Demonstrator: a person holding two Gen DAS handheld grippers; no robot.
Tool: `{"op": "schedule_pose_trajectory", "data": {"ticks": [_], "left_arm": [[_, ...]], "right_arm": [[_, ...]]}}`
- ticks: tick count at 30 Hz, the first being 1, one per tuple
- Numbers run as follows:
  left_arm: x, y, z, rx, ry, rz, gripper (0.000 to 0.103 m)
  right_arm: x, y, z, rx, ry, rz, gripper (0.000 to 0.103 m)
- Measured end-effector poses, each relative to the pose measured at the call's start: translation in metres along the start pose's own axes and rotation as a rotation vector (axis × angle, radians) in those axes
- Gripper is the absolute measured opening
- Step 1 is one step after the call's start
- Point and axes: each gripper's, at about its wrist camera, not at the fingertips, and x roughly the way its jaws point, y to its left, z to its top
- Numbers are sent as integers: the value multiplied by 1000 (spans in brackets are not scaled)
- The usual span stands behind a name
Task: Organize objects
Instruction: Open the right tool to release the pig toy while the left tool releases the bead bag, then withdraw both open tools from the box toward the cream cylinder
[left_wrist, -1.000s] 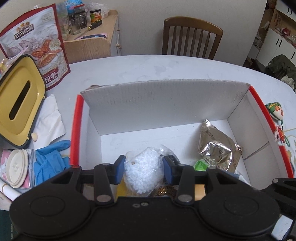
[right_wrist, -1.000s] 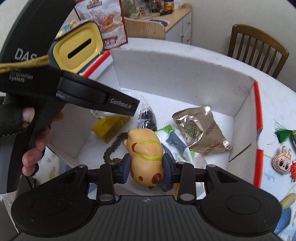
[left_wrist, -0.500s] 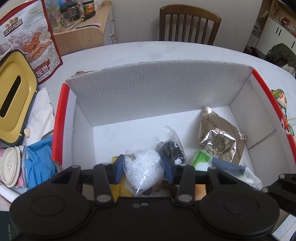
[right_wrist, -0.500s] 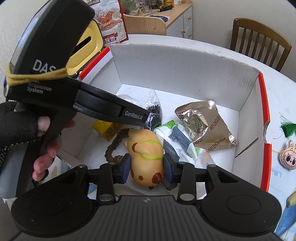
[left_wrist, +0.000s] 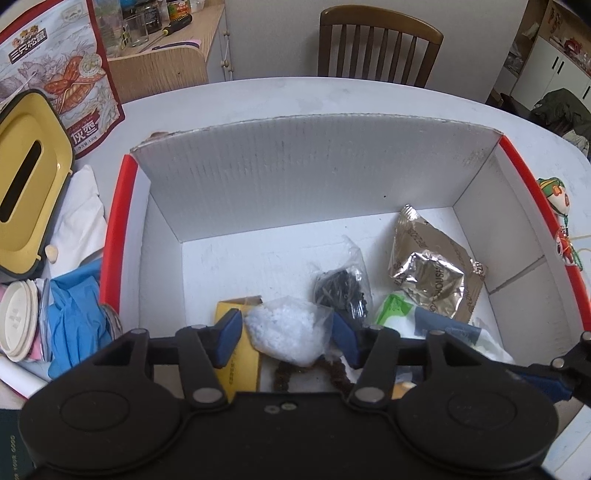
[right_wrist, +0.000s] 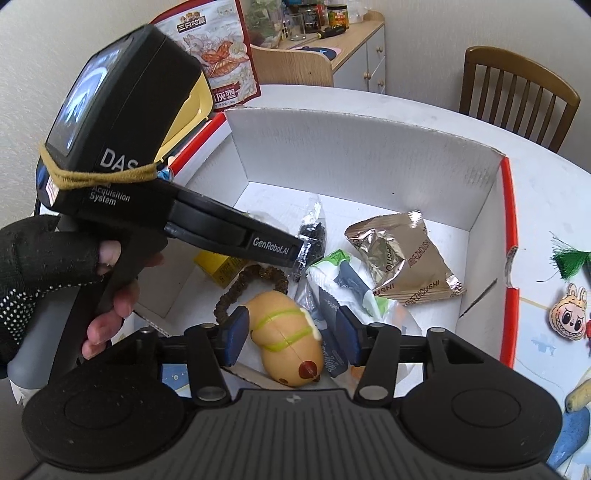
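- The step in hand looks like letting go: both tongs are inside the big white cardboard box with red edges (left_wrist: 118, 236), dropping off what they carried
- Far left, outside the box, a yellow plastic tissue holder (left_wrist: 26, 177), a blue rubber glove (left_wrist: 74, 317) and a white paper cup lid (left_wrist: 16, 317) lie on the white round table (left_wrist: 295, 96); I think they wait to be put away
- The left gripper (left_wrist: 286, 334) is opening, and the small clear bag of white beads (left_wrist: 286, 328) sits between its blue pads (left_wrist: 229, 334); a gap shows on each side, so the bag looks free and rests on the box floor
- Just right of it lie a clear bag of small black bits (left_wrist: 341, 288) and a crinkly silver snack packet (left_wrist: 432, 273)
- The right gripper (right_wrist: 291, 334) is opening too, with the yellow toy animal with green stripes (right_wrist: 288, 339) between its pads, at the near edge of the box; the pads stand a little off the toy
- A brown bead bracelet (right_wrist: 251, 284) curls just behind the toy
- Next, I think both tongs must lift straight up so they do not drag the bag or the toy out again
- Then they can go for the small doll charm (right_wrist: 567, 314) on the right, or the things on the left
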Motion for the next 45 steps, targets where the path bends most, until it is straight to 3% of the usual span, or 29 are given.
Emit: {"op": "schedule_pose_trajectory", "data": {"ticks": [16, 19, 23, 28, 35, 45], "left_arm": [[-44, -15, -13, 15, -90, -32, 73], [-56, -22, -15, 13, -112, -41, 76], [-70, -31, -18, 20, -143, -53, 79], [-92, -51, -26, 67, -199, -72, 88], [-112, -88, -35, 120, -249, -95, 93], [-123, -128, -40, 109, -274, -135, 102]], "right_arm": [[-42, -14, -9, -3, -61, -5, 53], [-51, -19, -12, 1, -74, 1, 61], [-63, -27, -17, 4, -87, 6, 61], [-83, -39, -25, 2, -113, 17, 65], [-112, -62, -40, 17, -146, 40, 70], [-138, -99, -61, 35, -170, 30, 76]]}}
